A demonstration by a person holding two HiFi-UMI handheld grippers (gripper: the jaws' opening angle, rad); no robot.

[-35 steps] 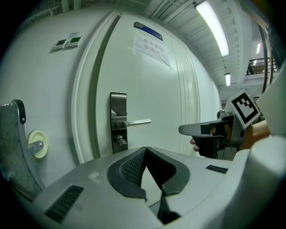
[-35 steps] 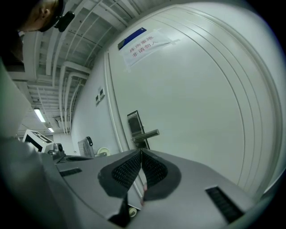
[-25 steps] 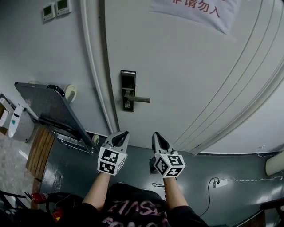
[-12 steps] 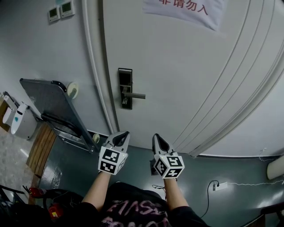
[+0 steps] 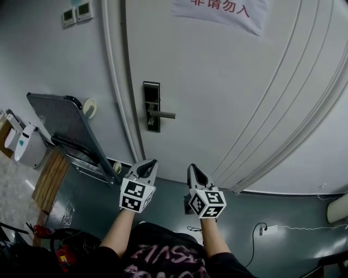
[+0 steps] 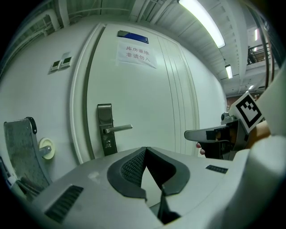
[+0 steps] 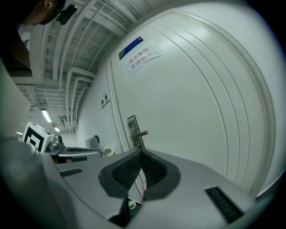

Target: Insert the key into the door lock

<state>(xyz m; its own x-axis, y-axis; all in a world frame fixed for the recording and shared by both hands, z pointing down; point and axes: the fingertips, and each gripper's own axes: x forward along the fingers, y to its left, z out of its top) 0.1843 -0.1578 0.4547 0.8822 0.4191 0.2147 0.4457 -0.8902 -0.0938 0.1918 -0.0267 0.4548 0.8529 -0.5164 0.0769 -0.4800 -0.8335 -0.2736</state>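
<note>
The dark lock plate [image 5: 151, 106] with its lever handle [image 5: 163, 114] sits on the white door [image 5: 234, 81], well ahead of both grippers. My left gripper [image 5: 148, 165] is shut with nothing between its pads and points at the door below the lock [image 6: 106, 134]. My right gripper [image 5: 193, 169] is beside it, level and also shut. In the right gripper view a thin pinkish sliver [image 7: 143, 187] is pinched low between the pads; I take it for the key. Nothing sticks out past the fingertips [image 7: 141, 151]. The lock [image 7: 134, 132] is left of centre there.
A grey folded cart [image 5: 65, 127] leans on the wall left of the door, with a round yellow doorstop [image 5: 88, 107] behind it. A paper sign [image 5: 223, 8] hangs high on the door. Wall switches [image 5: 76, 12], a white dispenser [image 5: 24, 144] and a floor socket [image 5: 266, 229] are around.
In the head view the lock and cart have drifted slightly up and left as the view shifted. Both grippers keep the same pose side by side, jaws unchanged.
</note>
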